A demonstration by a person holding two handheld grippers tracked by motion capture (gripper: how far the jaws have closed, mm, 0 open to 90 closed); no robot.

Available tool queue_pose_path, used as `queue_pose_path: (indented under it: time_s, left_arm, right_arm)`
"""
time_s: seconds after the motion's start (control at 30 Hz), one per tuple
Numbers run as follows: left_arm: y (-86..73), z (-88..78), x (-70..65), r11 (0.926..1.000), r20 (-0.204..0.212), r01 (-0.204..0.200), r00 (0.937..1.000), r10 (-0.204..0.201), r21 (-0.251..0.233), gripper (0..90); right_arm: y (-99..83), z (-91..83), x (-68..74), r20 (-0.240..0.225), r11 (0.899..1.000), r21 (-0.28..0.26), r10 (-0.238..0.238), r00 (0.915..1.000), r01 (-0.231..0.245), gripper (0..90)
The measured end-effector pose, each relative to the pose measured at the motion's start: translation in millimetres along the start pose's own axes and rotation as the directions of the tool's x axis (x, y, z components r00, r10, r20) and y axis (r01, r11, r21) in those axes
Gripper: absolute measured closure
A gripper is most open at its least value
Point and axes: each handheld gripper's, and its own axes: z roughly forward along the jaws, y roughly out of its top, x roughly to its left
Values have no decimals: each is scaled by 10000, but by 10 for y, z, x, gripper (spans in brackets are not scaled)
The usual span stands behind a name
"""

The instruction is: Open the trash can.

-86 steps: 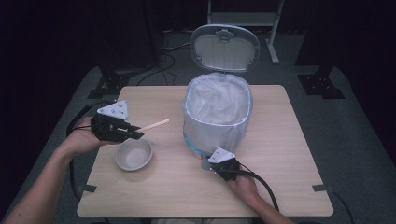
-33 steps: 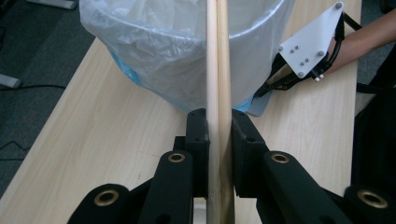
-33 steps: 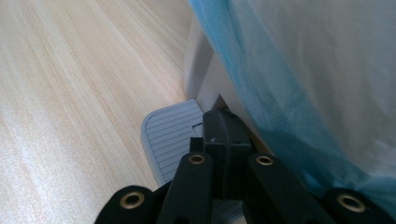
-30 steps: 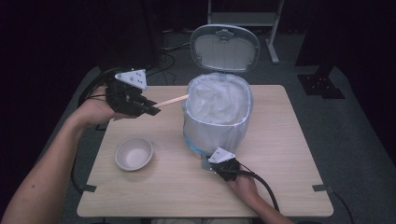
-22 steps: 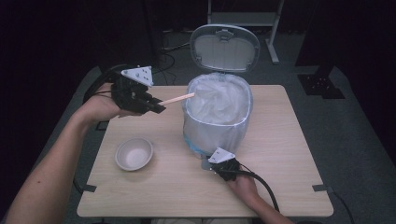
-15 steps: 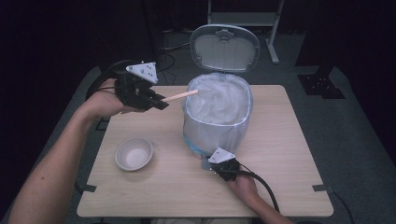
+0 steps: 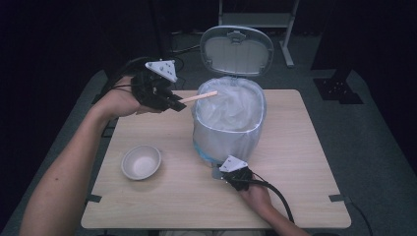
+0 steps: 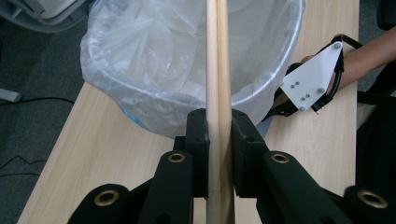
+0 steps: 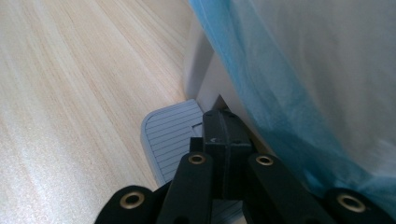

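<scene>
empty bowl [image 7: 141, 162] sits well left of the lined bin [image 7: 227, 129].

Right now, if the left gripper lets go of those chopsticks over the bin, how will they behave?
The chopsticks look stiff, thin and light, so they'd probably drop straight into the bag-lined bin. Their tips just pass the rim; they might tip outward.

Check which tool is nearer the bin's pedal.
Right. The right tool rests shut on the grey pedal at the foot of the pedal bin. The left tool is raised beside the bin's rim, gripping wooden chopsticks.
</scene>
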Motion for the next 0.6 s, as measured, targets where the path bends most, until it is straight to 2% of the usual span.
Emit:
queue_pose_path:
  time_s: [0.3, 0.6]
  left_arm:
    - [136, 78, 35, 10000, 3, -75, 10000, 75, -14, 796]
    - [227, 77, 43, 9998, -9, -117, 9999, 116, -144, 796]
  right_arm:
    - [-1, 0, 0, 3, 10000, -2, 6, 10000, -6, 899]
    - [0, 0, -1, 1, 10000, -3, 0, 10000, 0, 899]
